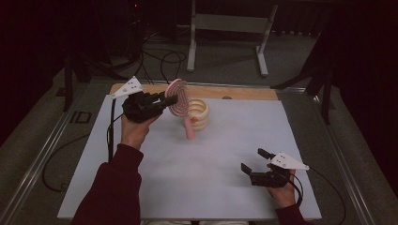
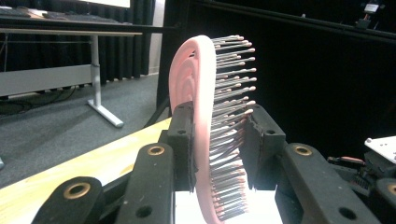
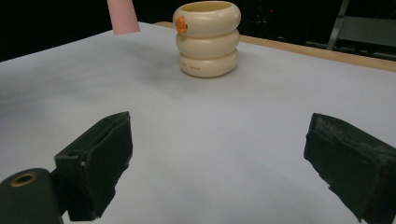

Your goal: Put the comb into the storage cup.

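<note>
- High view puts the left gripper (image 1: 162,101) lifted off the table, its 2 jaws clamped on the head of a pink hairbrush (image 1: 179,98), whose handle hangs down past the jaws toward the white table mat (image 1: 211,164).
- Left gripper view confirms the grip: one pad presses the brush's pink back, the other presses the bristle side, with the brush head (image 2: 205,116) standing upright between them and rising well above the jaw tips.
- A cream ribbed holder (image 1: 199,114) stands on the mat just beyond and below the left jaws, its mouth open upward.
- The right gripper (image 1: 253,161) rests low near the mat's near edge, jaws spread wide with nothing between them; the holder (image 3: 207,39) sits well ahead of those jaws, and the handle's pink tip (image 3: 123,18) hangs to the left of it.
- Judged from this, the pick-up is done; if the brush is meant for the holder, lowering the handle into its mouth and letting go are left.
- The handle's upper part is cut off in the right gripper view, the holder's inside is hidden, and whether the handle touches the holder's wall cannot be told.
</note>
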